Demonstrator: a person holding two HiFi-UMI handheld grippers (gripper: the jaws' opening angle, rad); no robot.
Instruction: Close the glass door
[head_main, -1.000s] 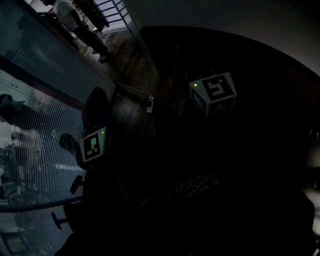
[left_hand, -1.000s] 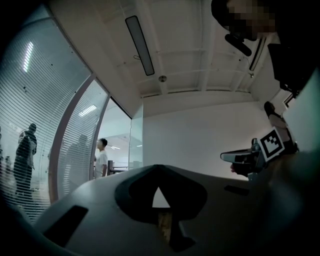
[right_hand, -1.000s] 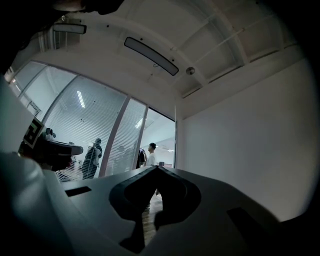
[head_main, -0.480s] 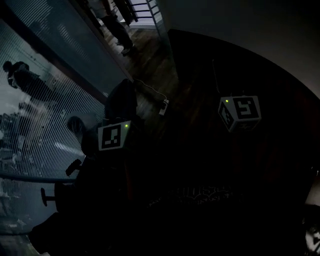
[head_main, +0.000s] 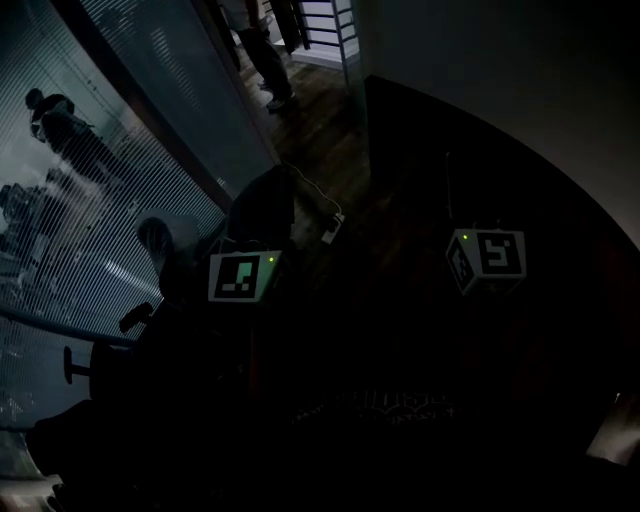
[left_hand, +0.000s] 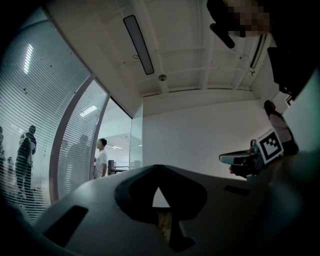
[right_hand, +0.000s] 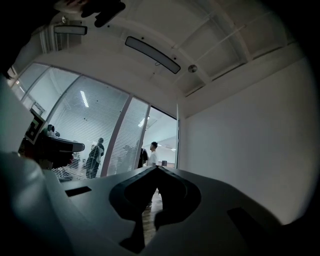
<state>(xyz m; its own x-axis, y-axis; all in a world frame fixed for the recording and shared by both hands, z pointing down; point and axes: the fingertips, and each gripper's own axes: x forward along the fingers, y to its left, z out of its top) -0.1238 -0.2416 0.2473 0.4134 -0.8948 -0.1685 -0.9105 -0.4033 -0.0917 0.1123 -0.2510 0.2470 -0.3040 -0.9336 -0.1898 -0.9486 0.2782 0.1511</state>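
Note:
The striped glass wall (left_hand: 35, 125) runs along the left, and past its dark frame (left_hand: 62, 150) an open doorway (left_hand: 119, 145) shows a bright room. A clear glass panel (left_hand: 136, 142) stands beside the white wall, and I cannot tell whether it is the door leaf. My left gripper (left_hand: 159, 167) is shut on nothing and points at that doorway. My right gripper (right_hand: 157, 167) is also shut and empty, aimed at the same opening (right_hand: 162, 137). In the dark head view only their marker cubes show, the left (head_main: 243, 277) and the right (head_main: 487, 258).
A person in a white shirt (right_hand: 152, 153) stands in the doorway, and others (right_hand: 95, 157) stand behind the striped glass. A cable with a power block (head_main: 330, 228) lies on the dark wood floor. A plain white wall (right_hand: 240, 145) is on the right.
In the head view both marker cubes have slid rightward, the right one also lower. The striped glass wall and the doorway have shifted right in the picture.

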